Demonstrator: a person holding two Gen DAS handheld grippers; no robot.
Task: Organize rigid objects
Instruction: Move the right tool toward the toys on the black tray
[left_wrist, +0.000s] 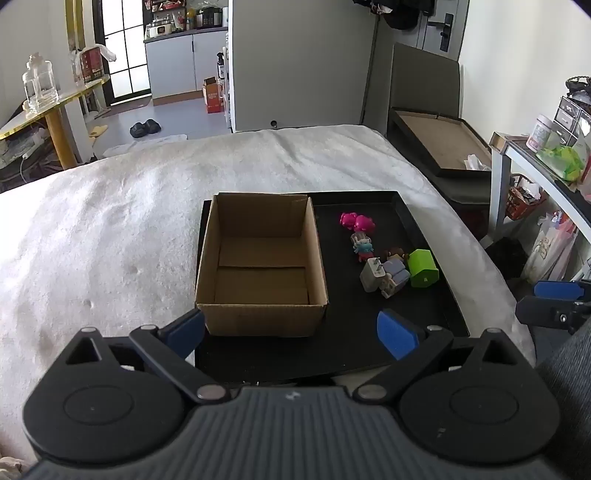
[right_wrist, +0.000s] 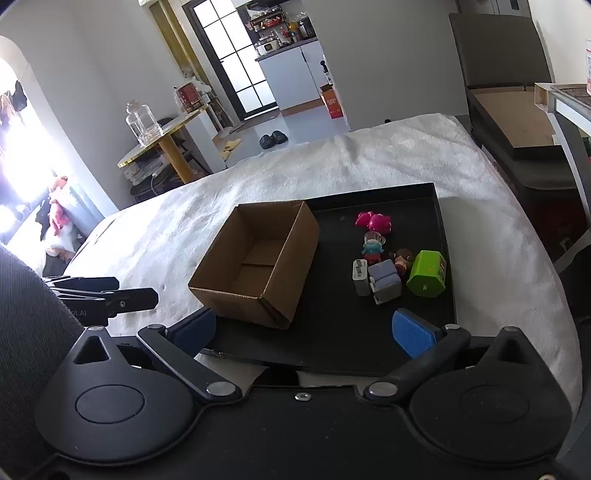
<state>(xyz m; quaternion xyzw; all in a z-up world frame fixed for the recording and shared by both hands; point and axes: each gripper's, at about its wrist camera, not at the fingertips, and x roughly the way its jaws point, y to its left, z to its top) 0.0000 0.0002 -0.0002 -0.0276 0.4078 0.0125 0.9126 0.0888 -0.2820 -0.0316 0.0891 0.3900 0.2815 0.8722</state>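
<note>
An empty cardboard box (left_wrist: 260, 264) stands on the left part of a black tray (left_wrist: 369, 332) on a white blanket. To its right lie small toys: a pink figure (left_wrist: 356, 221), a blue and red figure (left_wrist: 362, 246), a white charger plug (left_wrist: 371, 275), a grey toy house (left_wrist: 395, 277) and a green toy house (left_wrist: 423, 267). The right wrist view shows the same box (right_wrist: 258, 258), tray (right_wrist: 351, 343), pink figure (right_wrist: 373, 221), plug (right_wrist: 361, 277) and green house (right_wrist: 426, 273). My left gripper (left_wrist: 291, 330) is open and empty near the tray's front edge. My right gripper (right_wrist: 304, 330) is open and empty there too.
The white blanket (left_wrist: 110, 240) covers a bed around the tray. A side table with glass bottles (left_wrist: 38, 85) stands at the far left. A dark chair with a flat box (left_wrist: 439, 144) and a cluttered shelf (left_wrist: 554, 147) stand at the right.
</note>
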